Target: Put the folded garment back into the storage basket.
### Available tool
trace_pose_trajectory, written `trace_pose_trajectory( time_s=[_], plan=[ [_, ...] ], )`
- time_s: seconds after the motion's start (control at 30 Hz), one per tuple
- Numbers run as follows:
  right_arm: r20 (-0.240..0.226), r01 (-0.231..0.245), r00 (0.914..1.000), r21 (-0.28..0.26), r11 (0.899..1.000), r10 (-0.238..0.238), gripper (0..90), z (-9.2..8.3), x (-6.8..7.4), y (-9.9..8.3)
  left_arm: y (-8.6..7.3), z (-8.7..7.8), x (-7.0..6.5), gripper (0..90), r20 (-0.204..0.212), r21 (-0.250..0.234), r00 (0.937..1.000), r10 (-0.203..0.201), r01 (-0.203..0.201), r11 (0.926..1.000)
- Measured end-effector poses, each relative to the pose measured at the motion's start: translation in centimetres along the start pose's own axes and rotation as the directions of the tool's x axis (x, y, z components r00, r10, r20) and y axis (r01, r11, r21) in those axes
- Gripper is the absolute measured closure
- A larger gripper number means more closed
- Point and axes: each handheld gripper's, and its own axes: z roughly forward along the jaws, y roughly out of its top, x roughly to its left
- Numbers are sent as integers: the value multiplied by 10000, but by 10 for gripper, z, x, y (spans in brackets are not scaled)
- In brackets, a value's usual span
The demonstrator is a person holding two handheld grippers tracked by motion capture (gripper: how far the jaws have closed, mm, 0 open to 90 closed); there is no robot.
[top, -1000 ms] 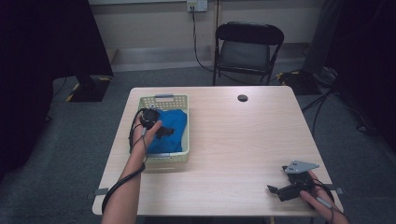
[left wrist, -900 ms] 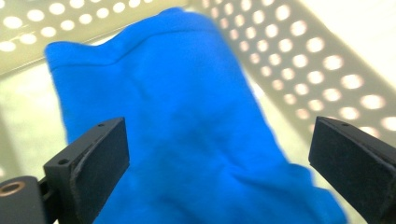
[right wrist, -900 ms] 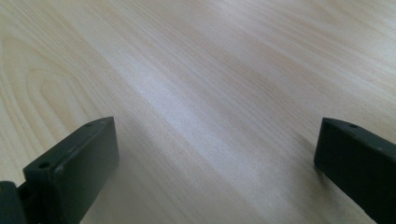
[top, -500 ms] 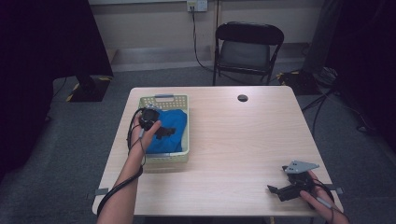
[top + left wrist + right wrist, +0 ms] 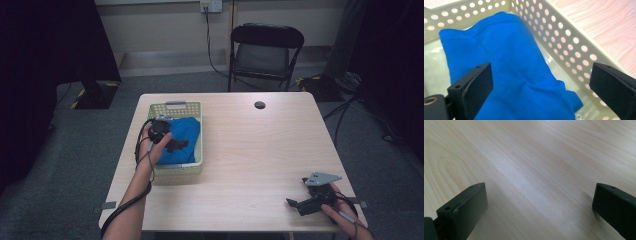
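Left gripper [image 5: 176, 145] over basket [image 5: 176, 104], jaws spread wide, grasping nothing

Blue cloth [image 5: 184, 135] lies folded inside basket, long axis 12-to-6 o'clock, hemmed by perforated walls. Right gripper [image 5: 298, 204] released, resting at table's [image 5: 260, 150] 5 o'clock corner; bare wood between

From above the table's [image 5: 260, 150] near edge we look forward and down, far enough to take in the chair [image 5: 265, 50]. Our left gripper view peers closely into the basket [image 5: 574, 50] that the high view shares; our right gripper view skims the tabletop.
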Motion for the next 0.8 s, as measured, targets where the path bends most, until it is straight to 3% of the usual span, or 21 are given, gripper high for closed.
trace_pose_trajectory(
  time_s=[0.8],
  plan=[
    [1, 3, 10000, 0, 10000, -3, 0, 0, 0, 0, -5, -21, -13, 41, 414, -384, 9986, 333, -317, 9988]
  ],
)
